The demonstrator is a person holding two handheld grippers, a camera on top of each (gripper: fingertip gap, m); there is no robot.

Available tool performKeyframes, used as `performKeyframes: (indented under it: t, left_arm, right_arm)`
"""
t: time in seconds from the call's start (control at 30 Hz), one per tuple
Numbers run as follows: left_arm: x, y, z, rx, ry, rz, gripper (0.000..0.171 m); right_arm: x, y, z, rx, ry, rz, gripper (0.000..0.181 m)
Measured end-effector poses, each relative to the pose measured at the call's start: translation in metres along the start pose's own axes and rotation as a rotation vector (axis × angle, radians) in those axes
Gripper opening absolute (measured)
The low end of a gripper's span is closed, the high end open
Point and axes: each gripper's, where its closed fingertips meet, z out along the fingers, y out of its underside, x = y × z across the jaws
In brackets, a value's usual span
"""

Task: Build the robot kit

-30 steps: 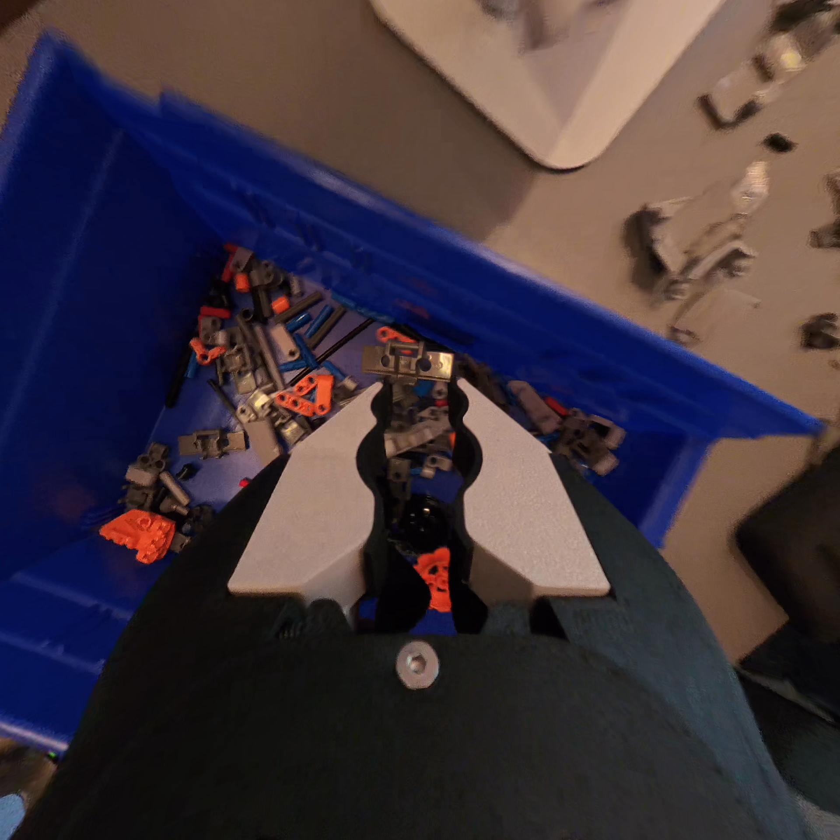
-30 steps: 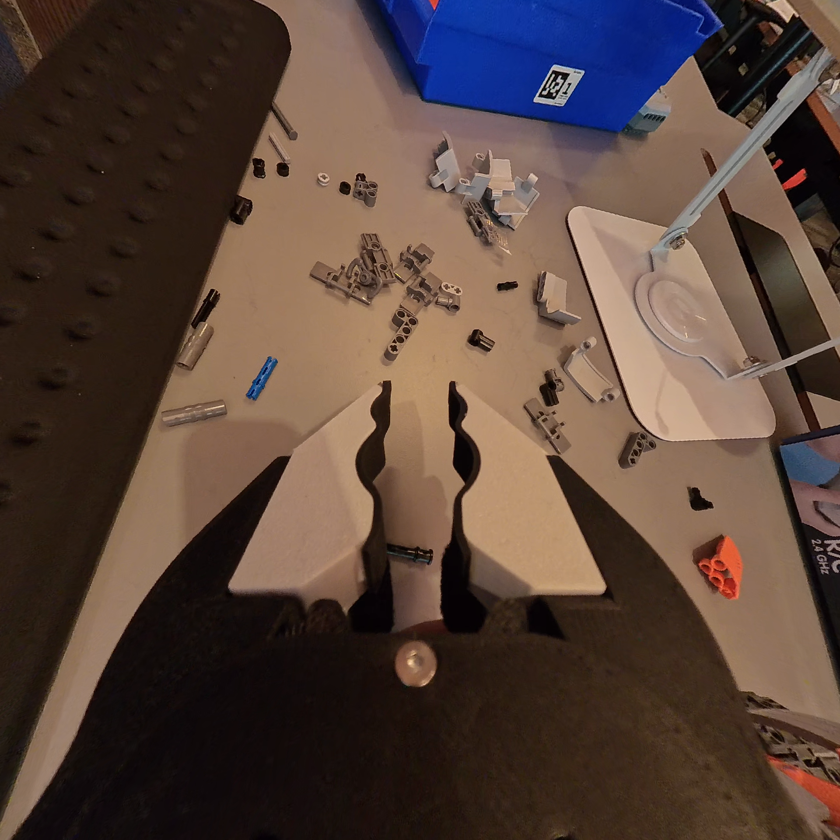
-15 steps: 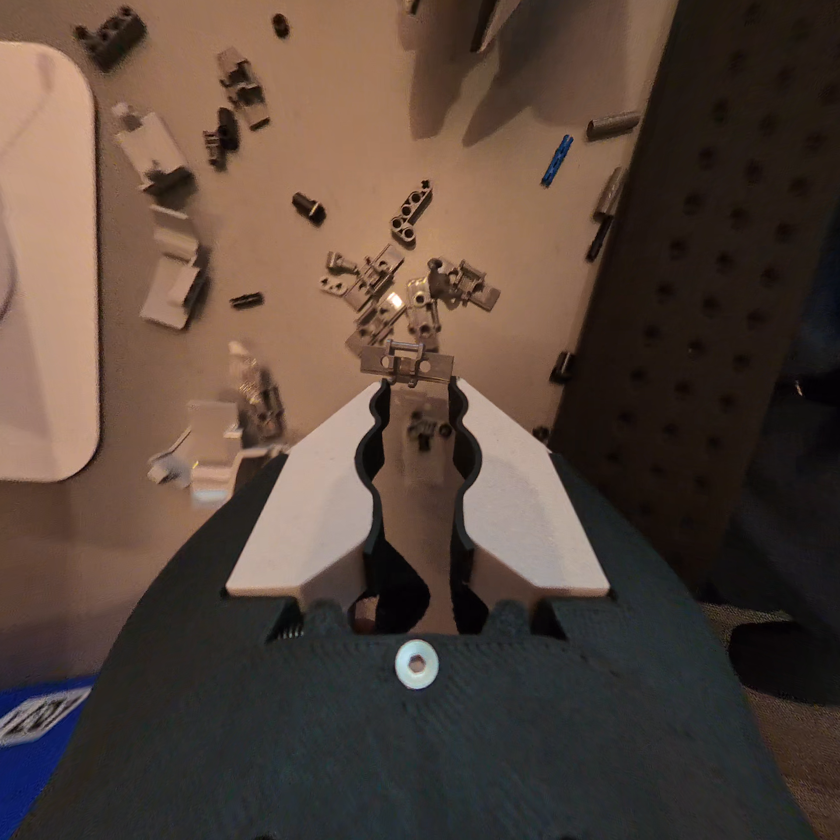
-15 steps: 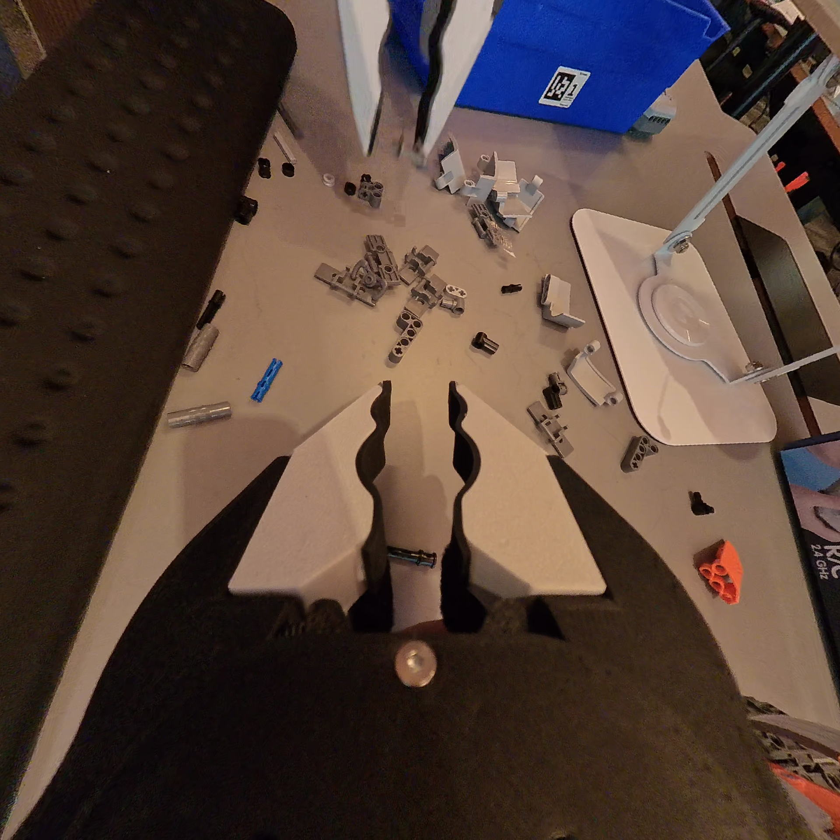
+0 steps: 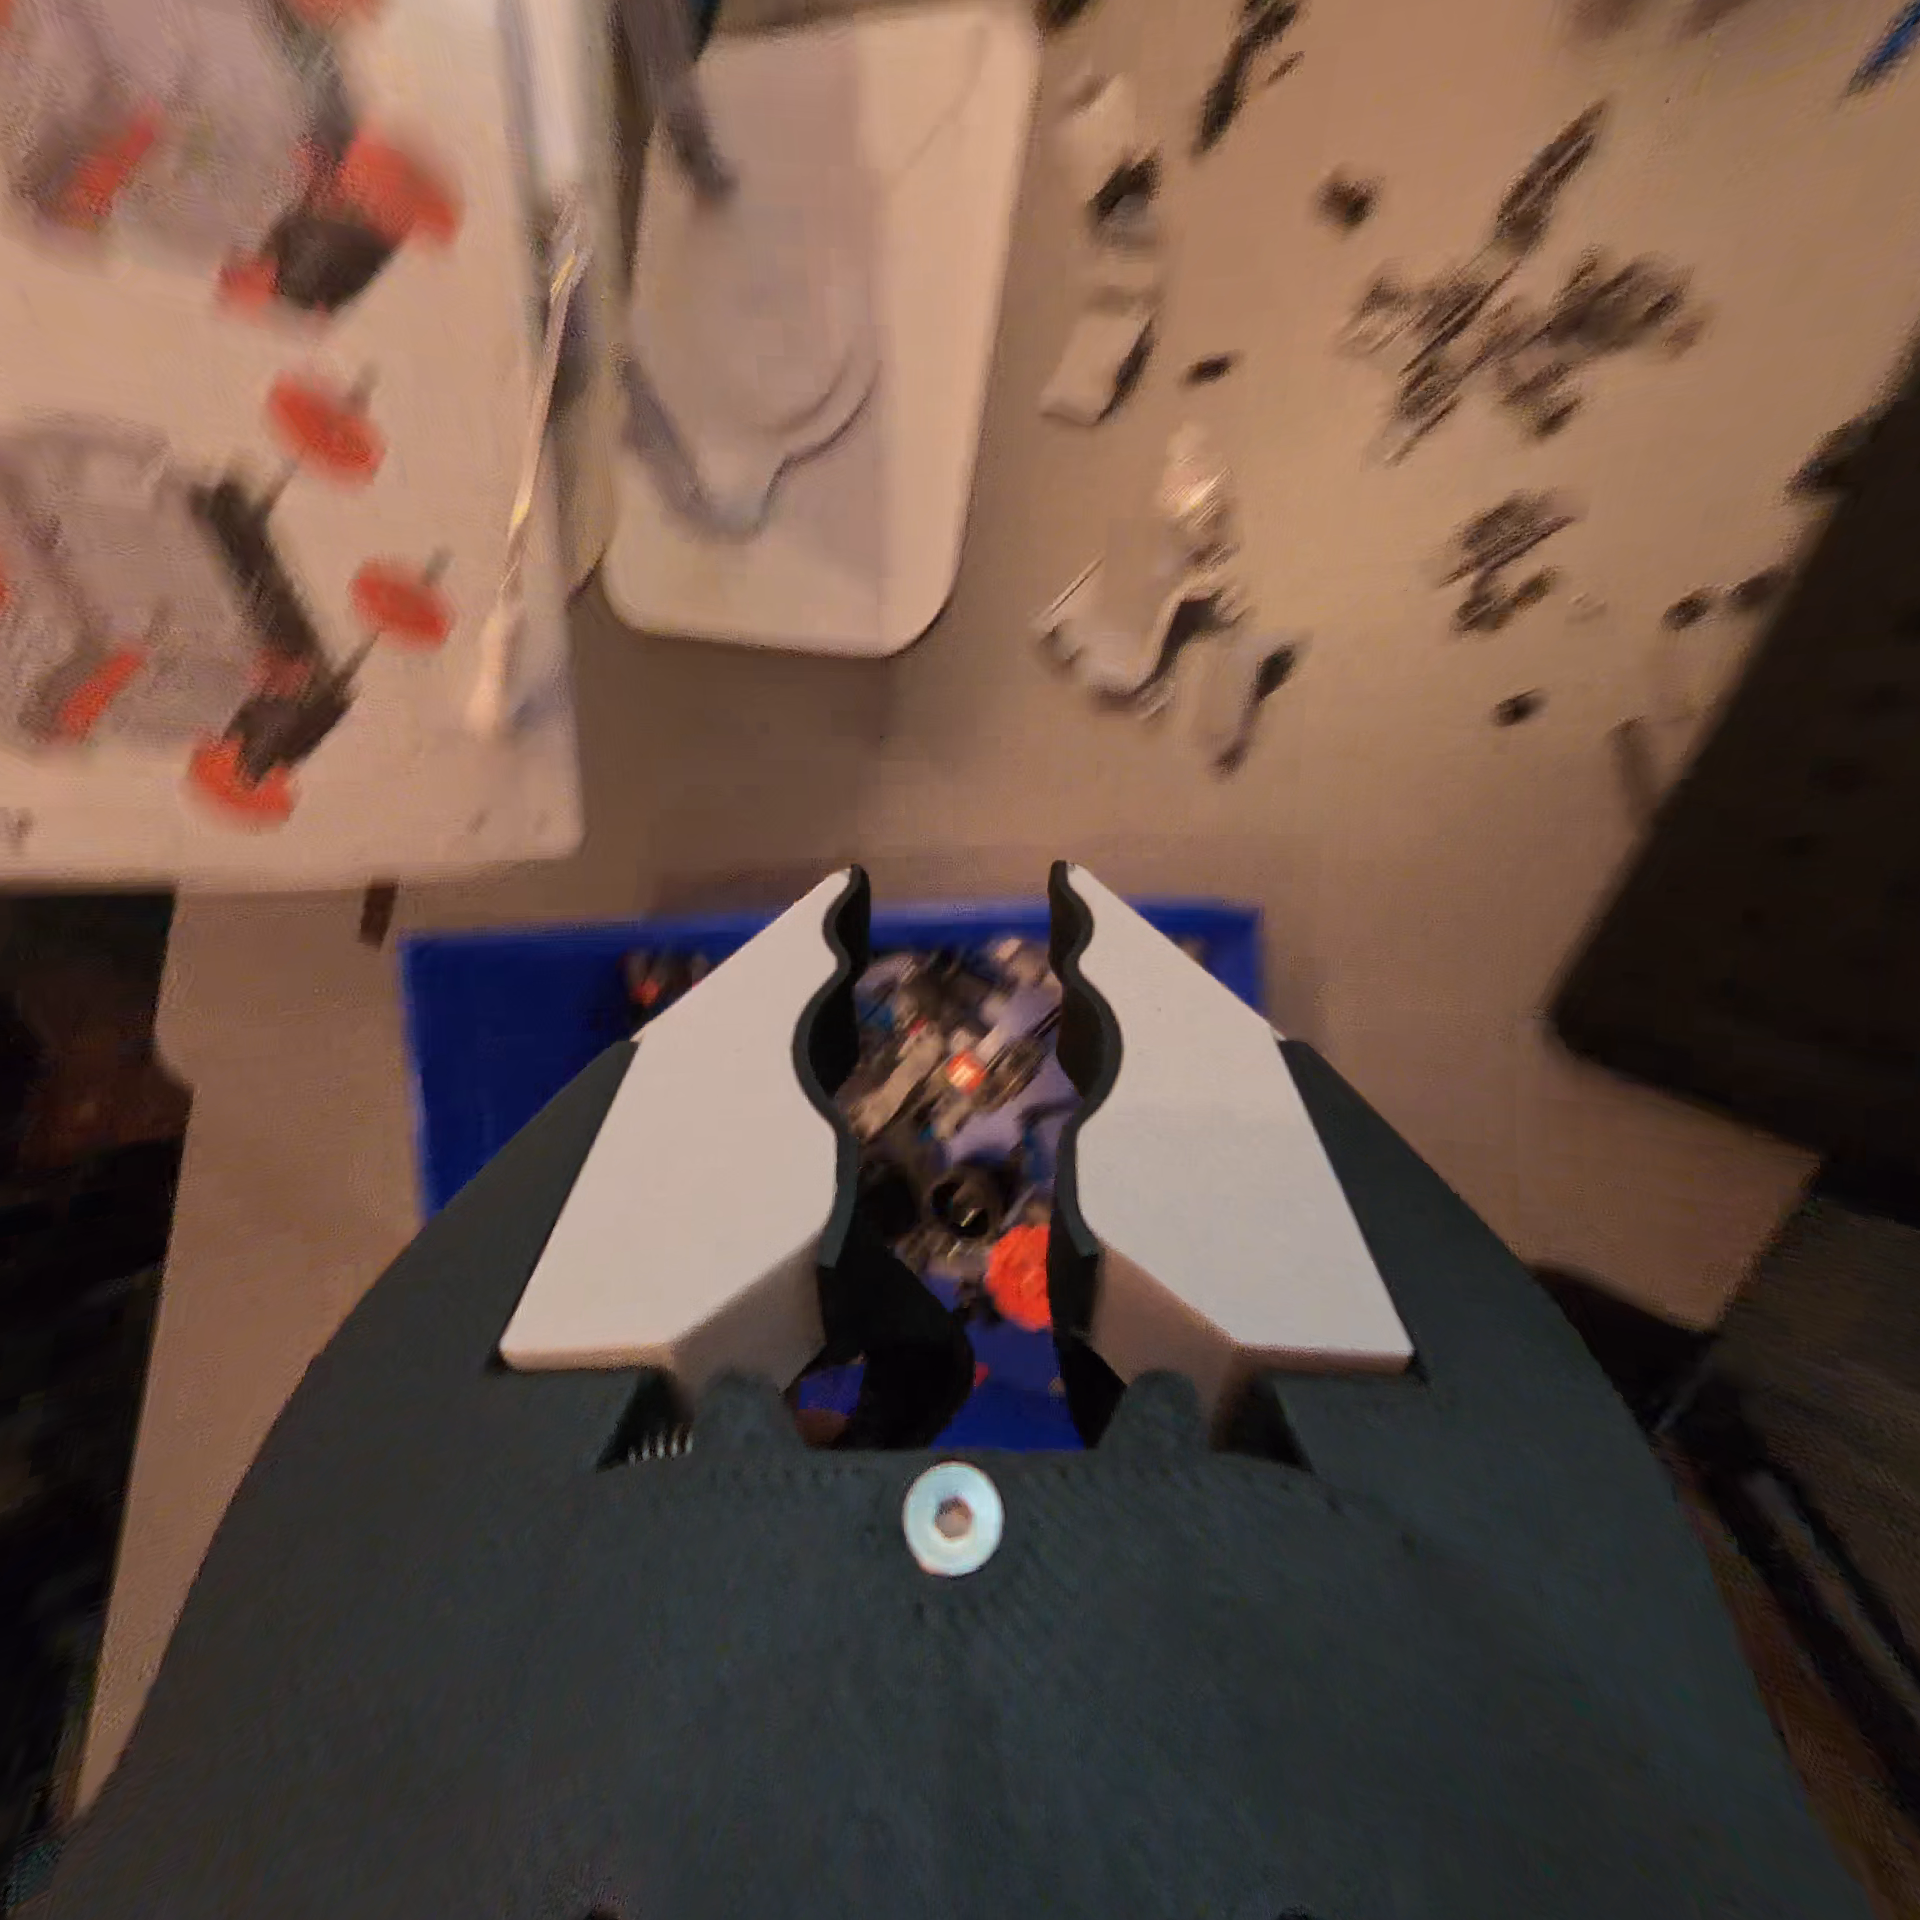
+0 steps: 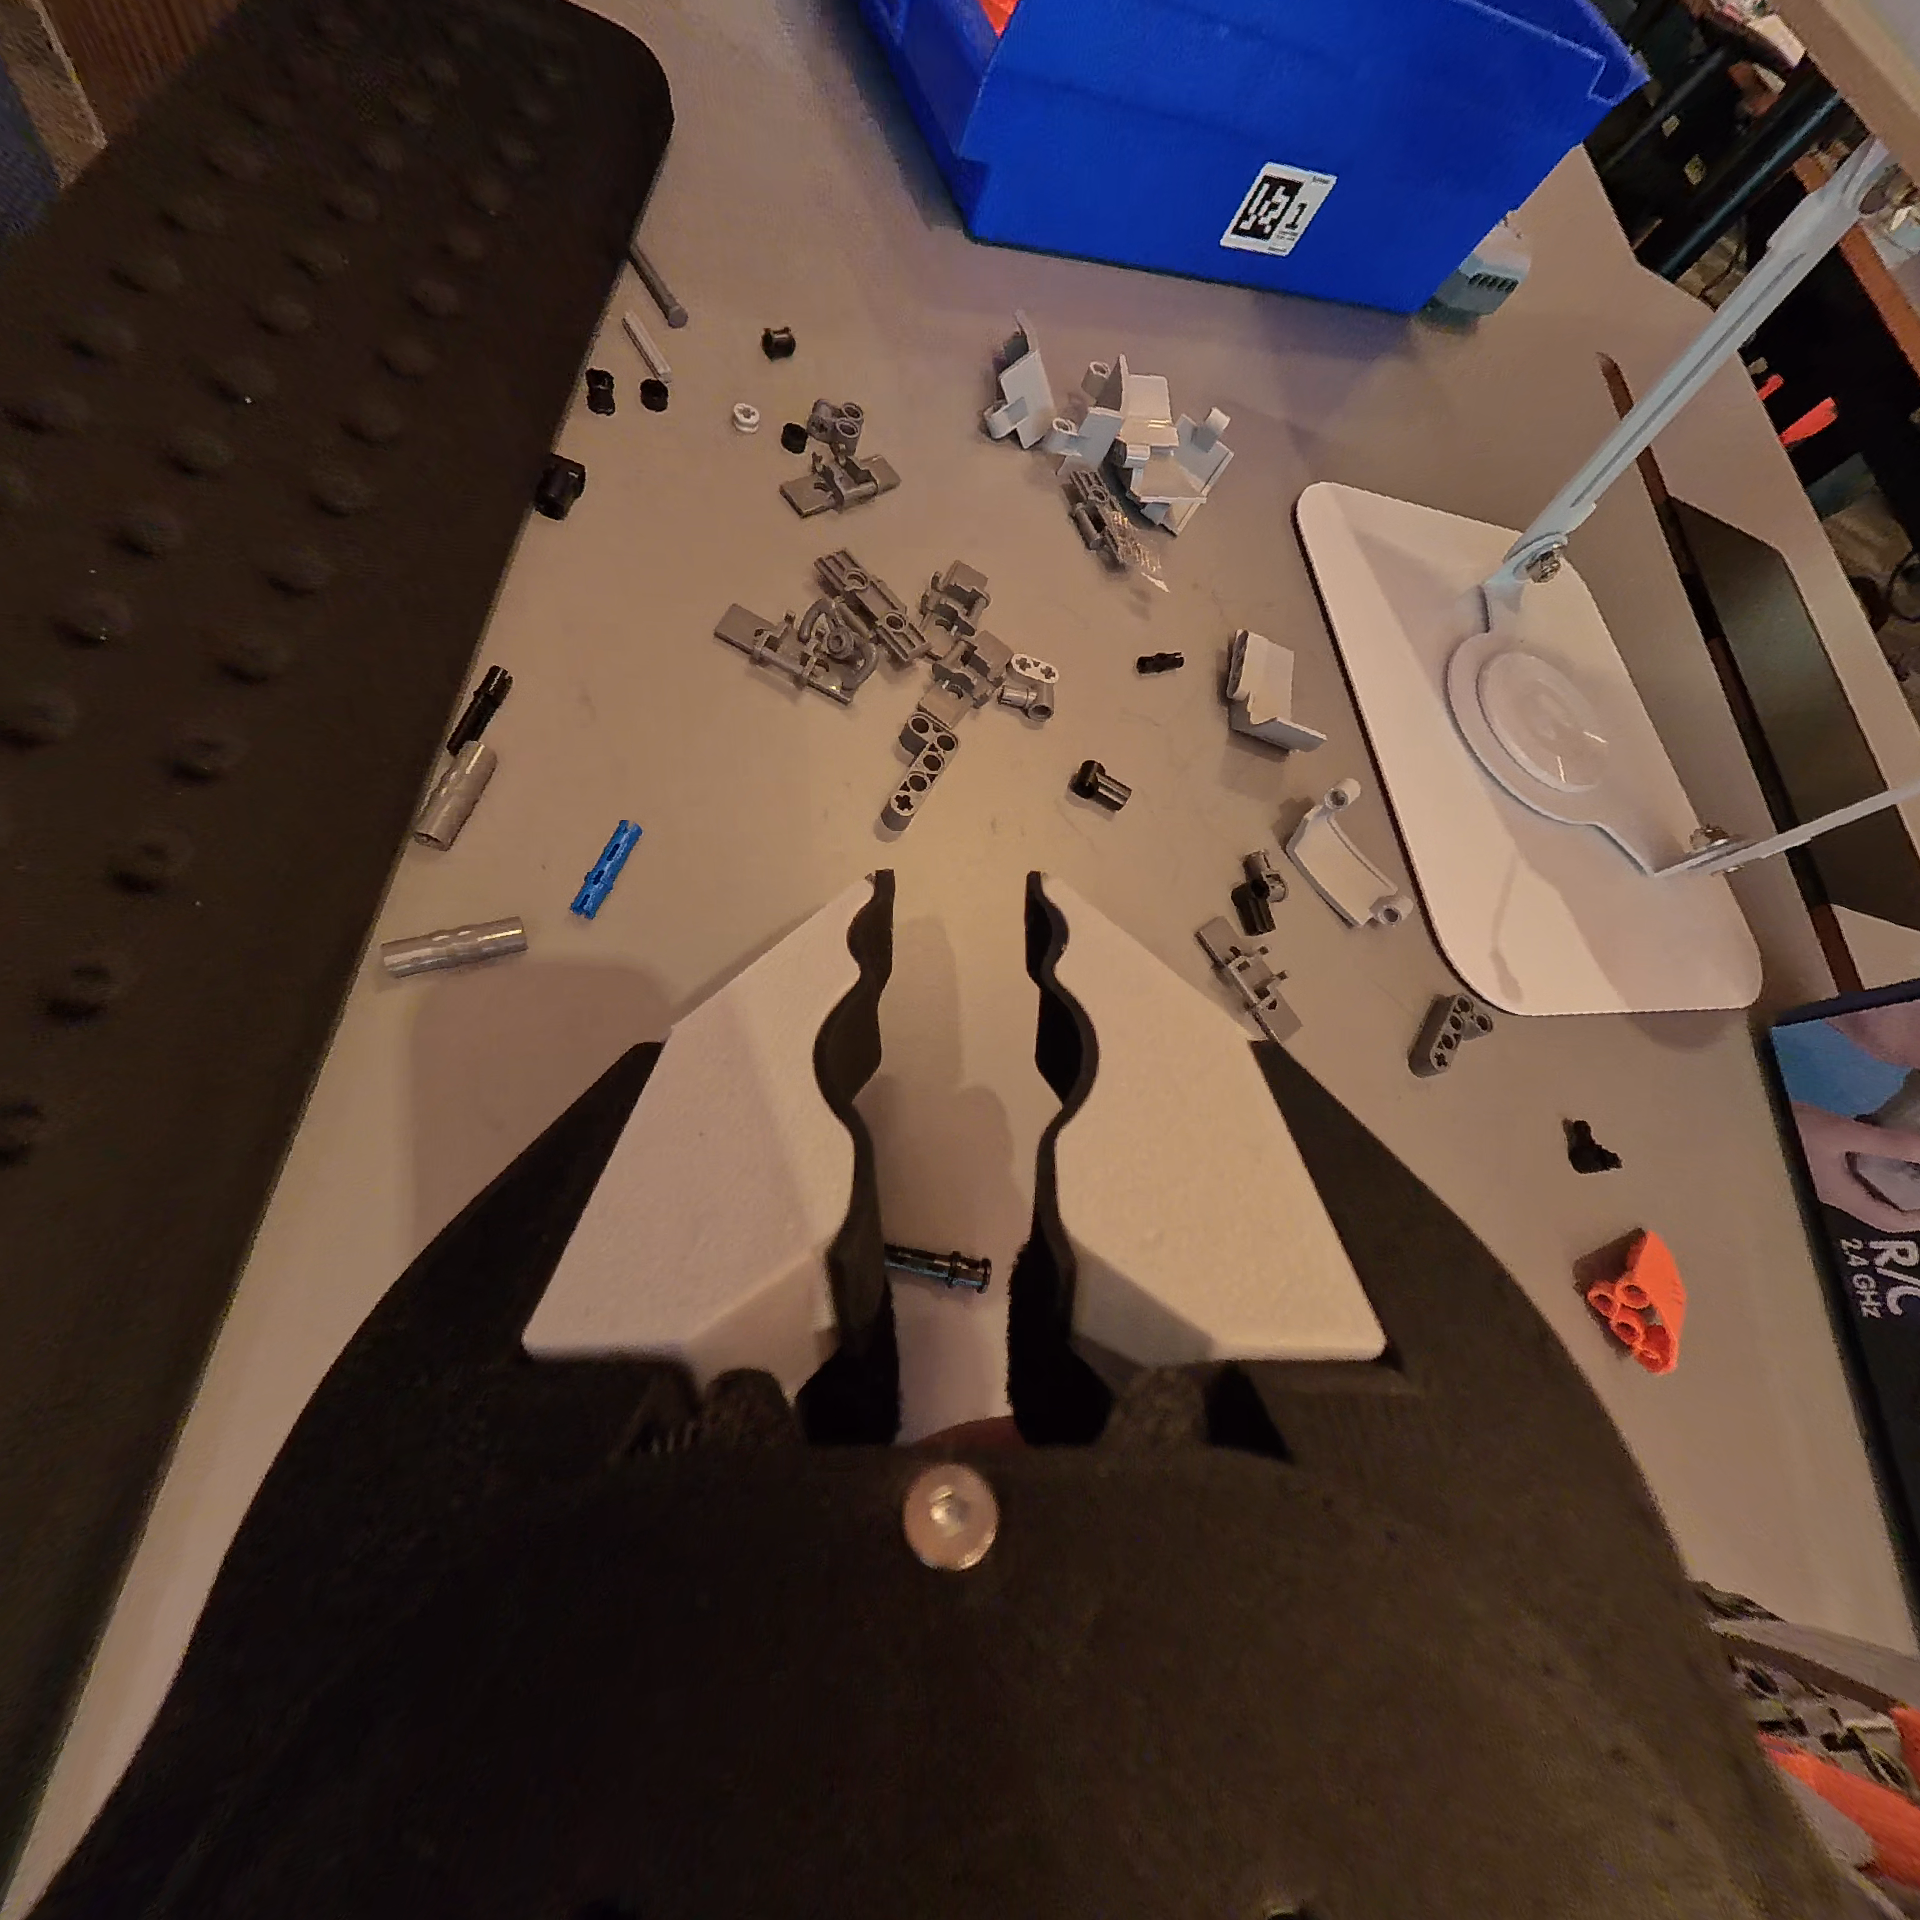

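My left gripper (image 5: 954, 883) is open and empty, high above the blue bin (image 5: 499, 997) of small grey, black and orange building parts; the view is blurred by motion. My right gripper (image 6: 958, 883) is open and empty, low over the grey table (image 6: 748, 790). A short black pin (image 6: 935, 1270) lies on the table between its fingers near their base. A flat grey connector piece (image 6: 840, 488) lies among the loose parts ahead. A cluster of grey pieces (image 6: 862, 634) and a grey beam (image 6: 920, 769) lie just beyond the right fingertips.
A black studded mat (image 6: 260, 520) runs along the left. The blue bin (image 6: 1247, 125) stands at the far side. A white lamp base (image 6: 1507, 748) sits at the right, with light grey panels (image 6: 1132, 447), an orange piece (image 6: 1636, 1299) and a blue pin (image 6: 606, 868) nearby. An instruction sheet (image 5: 239, 468) lies left of the lamp base. The flat grey connector piece (image 6: 840, 488) lies some 15 cm from my right tips, 20 cm from my left tips.
My left gripper carried the flat grey connector from the bin over the table, let it go among the loose parts, and swung back above the bin. My right gripper barely moved.
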Motion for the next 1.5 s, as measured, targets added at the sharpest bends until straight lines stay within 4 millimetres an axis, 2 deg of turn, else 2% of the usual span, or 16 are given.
performKeyframes:
  t: [0.07, 0.17, 0.23, 0.37, 0.5, 0.6, 0.77, 0.83, 0.97, 1.03, 1.1, 1.2, 1.27, 1.33, 1.4, 1.5]
  left_arm:
    - [-0.031, 0.038, 0.008, -0.056, -0.011, -0.082, 0.035]
    - [-0.056, 0.091, 0.042, -0.154, 0.015, -0.318, 0.038]
    - [-0.052, 0.119, 0.064, -0.22, 0.087, -0.466, 0.042]
    - [-0.054, 0.15, 0.099, -0.255, 0.106, -0.632, 0.054]
    - [-0.054, 0.156, 0.118, -0.247, 0.093, -0.642, 0.053]
    - [-0.053, 0.151, 0.124, -0.231, 0.07, -0.61, 0.043]
    - [-0.056, 0.151, 0.127, -0.272, -0.06, -0.392, 0.022]
    - [-0.053, 0.146, 0.128, -0.258, -0.052, -0.377, 0.022]
    - [-0.061, 0.145, 0.118, -0.243, -0.089, -0.37, 0.021]
    - [-0.063, 0.134, 0.103, -0.207, -0.098, -0.379, 0.021]
    - [-0.064, 0.112, 0.079, -0.151, -0.114, -0.372, 0.021]
    - [-0.043, 0.049, 0.036, -0.017, -0.077, -0.313, 0.021]
    - [-0.012, -0.001, 0.018, 0.083, -0.01, -0.253, 0.021]
    - [0.035, -0.044, 0.022, 0.144, 0.08, -0.162, 0.021]
    - [0.084, -0.072, 0.045, 0.157, 0.14, -0.075, 0.021]
    - [0.141, -0.086, 0.089, 0.119, 0.194, 0.039, 0.021]
  right_arm:
    - [-0.001, 0.001, 0.002, -0.006, -0.005, 0.0, 0.023]
    - [-0.002, 0.002, 0.003, -0.012, -0.004, -0.003, 0.023]
    - [-0.001, 0.001, 0.001, -0.008, 0.001, -0.002, 0.023]
    - [0.0, 0.001, 0.001, -0.003, -0.001, 0.002, 0.023]
    - [-0.002, 0.002, 0.002, -0.009, -0.01, -0.001, 0.023]
    - [-0.001, 0.002, 0.001, -0.007, -0.007, 0.001, 0.023]
    - [-0.001, 0.005, 0.003, -0.013, -0.012, 0.007, 0.023]
    - [-0.001, 0.006, 0.003, -0.014, -0.015, 0.008, 0.023]
    - [-0.001, 0.006, 0.003, -0.013, -0.011, 0.008, 0.023]
    - [0.0, 0.005, 0.002, -0.012, -0.009, 0.009, 0.023]
    - [0.0, 0.006, 0.002, -0.013, -0.008, 0.009, 0.023]
    - [0.001, 0.006, 0.001, -0.01, -0.008, 0.013, 0.023]
    - [0.001, 0.006, 0.001, -0.011, -0.008, 0.013, 0.023]
    - [0.001, 0.007, 0.002, -0.012, -0.009, 0.016, 0.023]
    - [0.001, 0.007, 0.002, -0.013, -0.01, 0.016, 0.023]
    - [0.0, 0.006, 0.002, -0.011, -0.01, 0.013, 0.022]
